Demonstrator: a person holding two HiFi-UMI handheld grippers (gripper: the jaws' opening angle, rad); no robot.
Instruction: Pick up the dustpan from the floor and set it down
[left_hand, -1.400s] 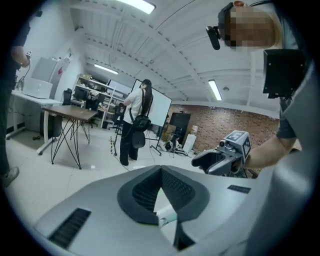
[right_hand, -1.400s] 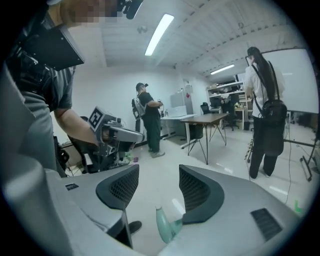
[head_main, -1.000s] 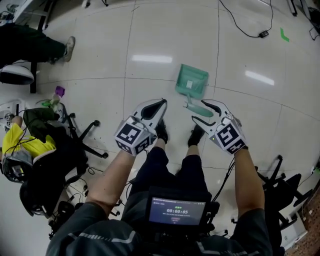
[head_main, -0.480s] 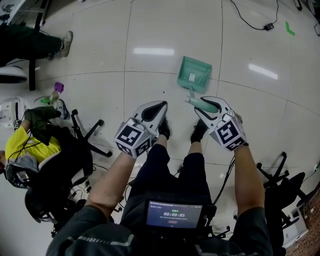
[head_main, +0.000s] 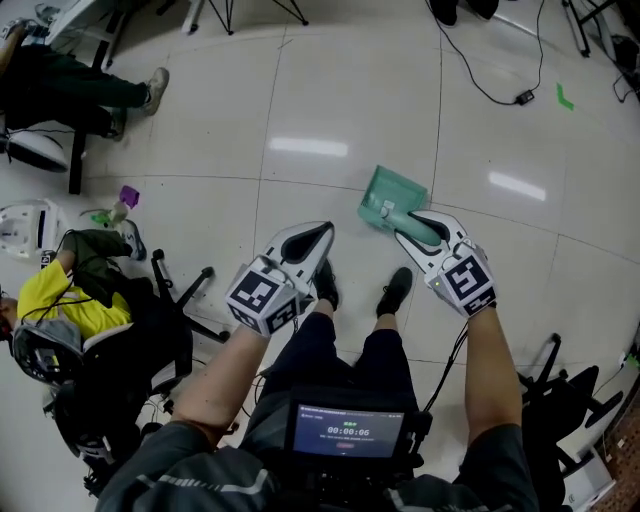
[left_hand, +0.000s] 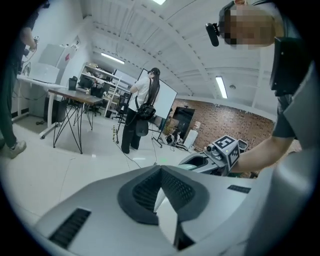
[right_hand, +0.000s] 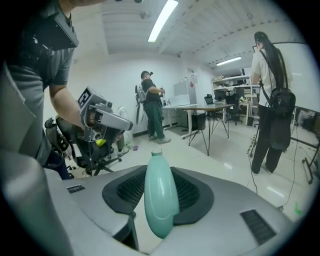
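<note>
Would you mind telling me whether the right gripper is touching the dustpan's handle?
Touching. The right gripper view shows the dustpan handle between the closing jaws of the right gripper, with both dark pads pressed against its sides.

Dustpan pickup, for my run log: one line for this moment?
right gripper: fingers closing on dustpan handle | left gripper: shut, empty

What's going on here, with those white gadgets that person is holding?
A person stands holding handheld tongs in each hand, working on picking a dustpan up. The right tongs are closing on the handle of the green dustpan, and the handle sits squarely between their pads. The pan hangs tilted over the tiled floor. The left tongs are shut and empty, off to the side.
</note>
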